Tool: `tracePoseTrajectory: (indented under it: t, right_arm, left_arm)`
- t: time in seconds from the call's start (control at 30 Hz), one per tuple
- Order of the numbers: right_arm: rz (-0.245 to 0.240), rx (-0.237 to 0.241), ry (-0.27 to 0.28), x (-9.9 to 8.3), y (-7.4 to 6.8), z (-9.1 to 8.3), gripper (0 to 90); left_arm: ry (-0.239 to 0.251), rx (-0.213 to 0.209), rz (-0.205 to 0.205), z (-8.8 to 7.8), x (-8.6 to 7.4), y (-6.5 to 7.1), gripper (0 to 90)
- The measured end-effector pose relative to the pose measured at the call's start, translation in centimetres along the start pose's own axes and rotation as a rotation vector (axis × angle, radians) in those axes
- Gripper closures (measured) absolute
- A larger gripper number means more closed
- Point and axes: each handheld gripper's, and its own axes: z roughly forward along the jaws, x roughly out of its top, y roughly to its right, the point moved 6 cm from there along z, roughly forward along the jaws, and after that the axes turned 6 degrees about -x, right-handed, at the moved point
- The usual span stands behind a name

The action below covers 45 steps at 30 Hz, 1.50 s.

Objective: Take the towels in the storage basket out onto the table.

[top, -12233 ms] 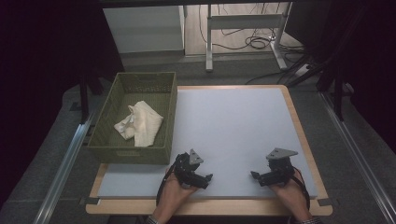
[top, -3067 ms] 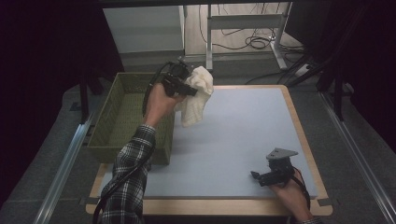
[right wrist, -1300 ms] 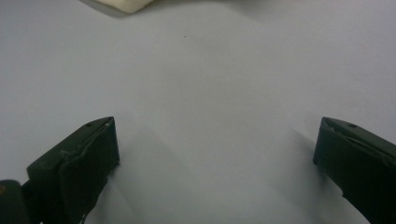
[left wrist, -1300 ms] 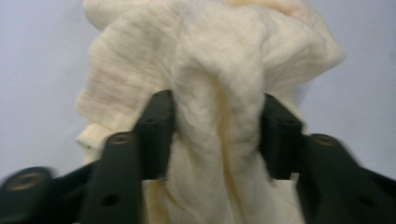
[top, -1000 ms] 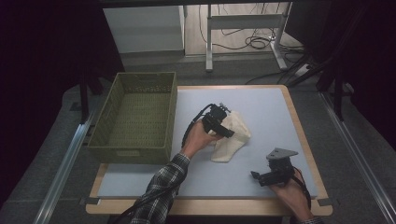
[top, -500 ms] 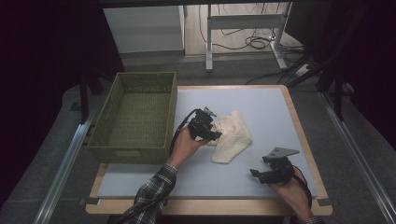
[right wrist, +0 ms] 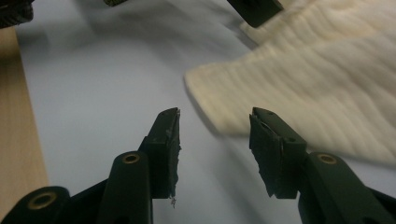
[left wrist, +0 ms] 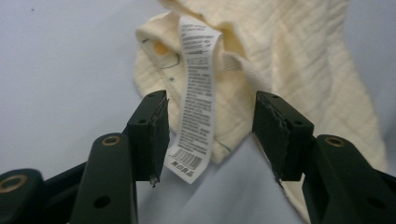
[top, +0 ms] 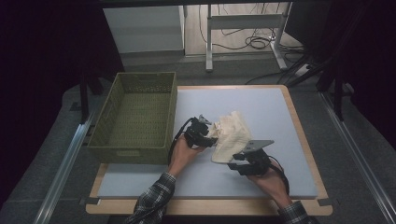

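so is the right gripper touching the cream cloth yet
Apart. The right gripper view shows the right gripper open, with bare table between its jaws and the cream cloth's near edge just ahead of the tips.

The high view looks from above, forward and down on the whole table (top: 289,182). The left gripper view sits very near the cream cloth (left wrist: 289,70), looking along its jaws. The right gripper view looks low across the mat, near the cloth's edge. All three views share this cloth.
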Motion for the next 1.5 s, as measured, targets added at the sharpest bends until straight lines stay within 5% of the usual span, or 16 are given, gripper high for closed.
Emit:
tracePoseTrajectory:
  t: [0.23,0.37,0.43,0.53,0.87,1.1,1.23,1.5]
  right_arm:
    - [-0.081,-0.061,-0.059,0.6,-0.2,3.4,57.9]
    - [-0.130,-0.074,-0.086,0.6,-0.6,3.3,84.5]
    - [-0.141,-0.088,-0.093,0.5,-0.5,3.0,88.0]
    - [-0.125,-0.106,-0.078,0.3,0.1,1.4,88.6]
    - [-0.012,-0.242,-0.025,-2.5,5.3,-6.6,88.4]
    - [0.124,-0.306,-0.064,-6.7,9.6,-8.5,88.0]
    - [0.120,-0.310,-0.083,-7.5,9.6,-8.4,79.4]
    - [0.125,-0.240,-0.004,-5.1,8.3,-10.3,71.4]
  left_arm:
    - [0.009,-0.019,0.009,1.6,-0.7,-0.3,50.9]
    - [0.037,-0.023,0.004,1.6,-0.8,-0.3,68.8]
    - [0.046,-0.026,0.016,1.5,-0.9,-0.2,79.9]
    - [0.048,0.018,0.037,1.0,-1.0,-0.1,82.7]
    - [0.073,0.062,0.045,-0.4,-0.9,0.3,81.7]
    - [0.038,0.068,0.021,-0.3,-2.0,0.4,74.5]
    - [0.053,0.068,0.006,-0.9,-1.9,0.4,53.6]
    - [0.104,0.016,0.006,-1.8,0.8,0.8,50.7]
